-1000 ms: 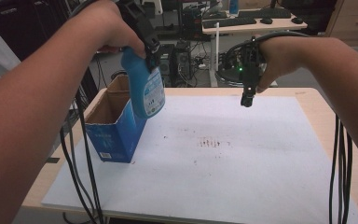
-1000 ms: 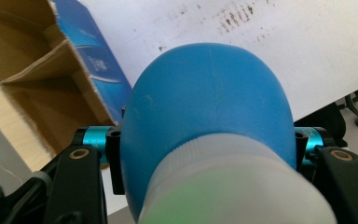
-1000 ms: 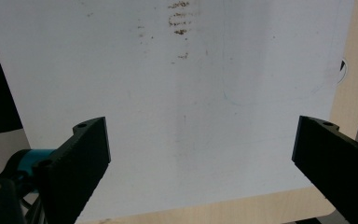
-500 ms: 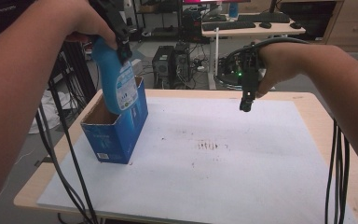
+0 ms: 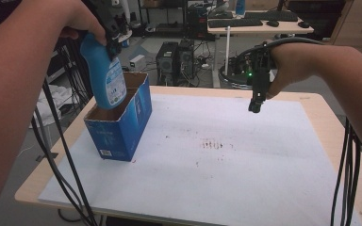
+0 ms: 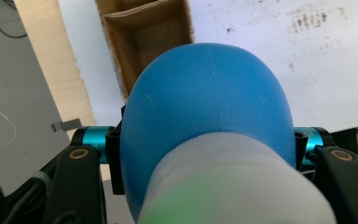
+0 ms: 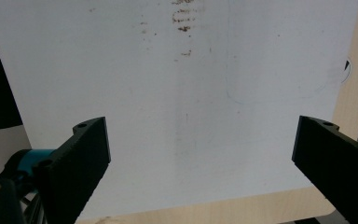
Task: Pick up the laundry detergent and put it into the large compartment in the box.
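Blue bottle (image 5: 104, 70), clamped in the left tongs (image 5: 111, 35), has swung from beside the open blue box (image 5: 122, 117) to hang tilted above its mouth at ten o'clock on the counter (image 5: 320, 108). Lowering it in looks next; the right tongs (image 7: 200, 140) hover apart, empty, toward two o'clock.

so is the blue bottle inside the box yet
Partly: the blue bottle, tilted in the left claw, has its base just past the open box's rim.

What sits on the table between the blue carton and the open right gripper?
Nothing stands there. In the high view, bare white sheet with a patch of brown stains separates the blue carton from the right gripper.
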A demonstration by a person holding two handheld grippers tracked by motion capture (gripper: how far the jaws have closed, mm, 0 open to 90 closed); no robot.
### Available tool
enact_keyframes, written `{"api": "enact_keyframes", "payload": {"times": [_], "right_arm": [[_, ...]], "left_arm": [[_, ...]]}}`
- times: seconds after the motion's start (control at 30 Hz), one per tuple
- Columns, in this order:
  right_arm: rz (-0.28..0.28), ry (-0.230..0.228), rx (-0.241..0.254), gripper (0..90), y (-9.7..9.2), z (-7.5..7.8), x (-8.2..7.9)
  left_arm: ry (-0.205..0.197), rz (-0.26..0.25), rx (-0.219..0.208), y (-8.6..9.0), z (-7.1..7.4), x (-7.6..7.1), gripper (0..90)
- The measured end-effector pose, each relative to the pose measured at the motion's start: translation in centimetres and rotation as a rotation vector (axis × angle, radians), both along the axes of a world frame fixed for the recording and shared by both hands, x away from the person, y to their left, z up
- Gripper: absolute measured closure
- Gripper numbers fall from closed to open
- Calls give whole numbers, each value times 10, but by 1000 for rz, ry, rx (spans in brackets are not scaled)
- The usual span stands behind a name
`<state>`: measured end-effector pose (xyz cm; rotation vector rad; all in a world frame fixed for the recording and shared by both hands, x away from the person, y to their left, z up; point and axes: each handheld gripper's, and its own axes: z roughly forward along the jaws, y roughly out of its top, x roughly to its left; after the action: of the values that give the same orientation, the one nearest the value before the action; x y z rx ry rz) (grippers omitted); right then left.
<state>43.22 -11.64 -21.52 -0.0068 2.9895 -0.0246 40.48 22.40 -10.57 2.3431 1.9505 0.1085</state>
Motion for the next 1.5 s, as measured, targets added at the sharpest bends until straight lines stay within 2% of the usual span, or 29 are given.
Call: {"api": "enact_keyframes", "payload": {"times": [0.13, 0.27, 0.43, 0.63, 0.77, 0.9, 1.03, 1.1, 1.13, 1.2, 1.27, 1.4, 1.5], "right_arm": [[1, 2, 7, 32, -1, -1, 1], [-14, 7, 5, 32, -3, -3, 4], [-15, 13, 5, 32, -4, -7, 6], [-19, 13, 1, 32, -4, -11, 8], [-23, 20, 1, 32, -3, -12, 10], [-21, 20, -5, 32, 0, -15, 13], [-22, 25, -6, 32, 1, -17, 14], [-17, 29, -12, 32, 2, -19, 17], [-17, 29, -12, 32, 2, -19, 17], [-19, 34, -18, 32, 2, -22, 19], [-39, 39, -17, 32, 2, -23, 19], [-31, 40, -17, 32, 2, -25, 22], [-39, 47, -20, 32, 3, -27, 21]], "left_arm": [[9, 2, 8, 2, -8, 3, 390], [19, 4, -11, 7, -22, 7, 390], [33, 2, -3, 11, -35, 11, 390], [63, 3, -34, 19, -58, 17, 390], [79, -19, -37, 21, -75, 20, 390], [87, -100, -18, 20, -93, 24, 390], [90, -135, -15, 20, -103, 27, 390], [98, -172, -10, 21, -111, 29, 390], [98, -172, -10, 21, -111, 29, 390], [99, -245, -3, 23, -123, 30, 390], [106, -271, 3, 24, -128, 31, 390], [111, -334, 16, 25, -136, 34, 390], [120, -394, 3, 28, -143, 36, 391]]}}
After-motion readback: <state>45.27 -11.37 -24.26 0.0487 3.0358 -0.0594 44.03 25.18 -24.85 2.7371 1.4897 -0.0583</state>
